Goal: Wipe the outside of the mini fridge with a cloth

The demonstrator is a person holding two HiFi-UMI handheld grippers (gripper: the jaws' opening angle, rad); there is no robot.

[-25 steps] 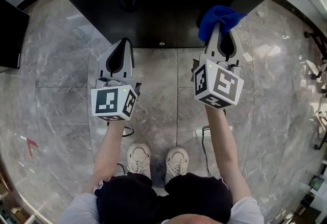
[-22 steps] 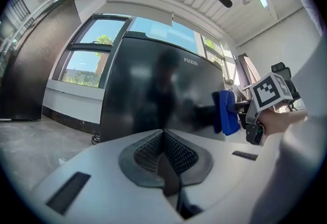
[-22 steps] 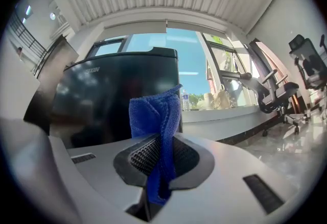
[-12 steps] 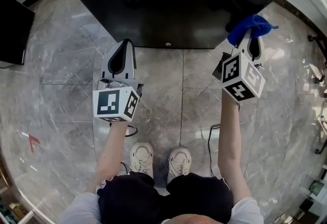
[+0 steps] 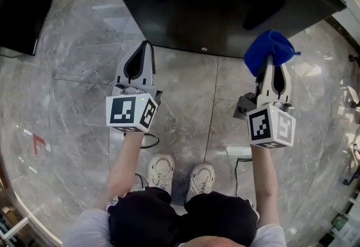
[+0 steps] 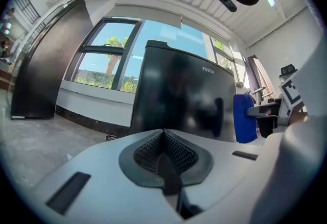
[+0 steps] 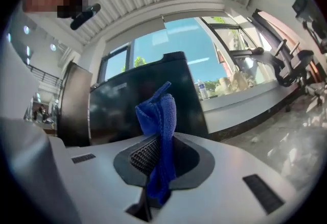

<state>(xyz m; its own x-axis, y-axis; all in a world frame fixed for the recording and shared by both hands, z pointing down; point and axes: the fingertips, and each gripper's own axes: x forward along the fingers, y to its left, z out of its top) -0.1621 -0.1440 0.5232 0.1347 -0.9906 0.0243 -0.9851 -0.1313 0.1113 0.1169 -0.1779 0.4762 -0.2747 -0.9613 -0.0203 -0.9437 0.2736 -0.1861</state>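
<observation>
The black mini fridge (image 5: 225,4) stands on the floor ahead of me, its glossy door facing me. My right gripper (image 5: 272,61) is shut on a blue cloth (image 5: 269,50) that bunches over its tips. The cloth hangs over the floor just short of the fridge's lower right corner and does not touch it. In the right gripper view the cloth (image 7: 161,121) sticks up from the closed jaws in front of the fridge (image 7: 127,110). My left gripper (image 5: 145,46) is shut on nothing, a little short of the fridge's lower left. From the left gripper view the fridge (image 6: 184,100) and the cloth (image 6: 244,118) both show.
A second black cabinet (image 5: 17,9) stands at the far left. Cables (image 5: 149,142) and a white box (image 5: 239,153) lie on the marble floor (image 5: 79,71) near my shoes (image 5: 160,170). A window ledge (image 7: 255,100) runs behind the fridge.
My right gripper carried the cloth rightward across the fridge door, past its right edge, then drew back off it. The left gripper has hardly moved.
</observation>
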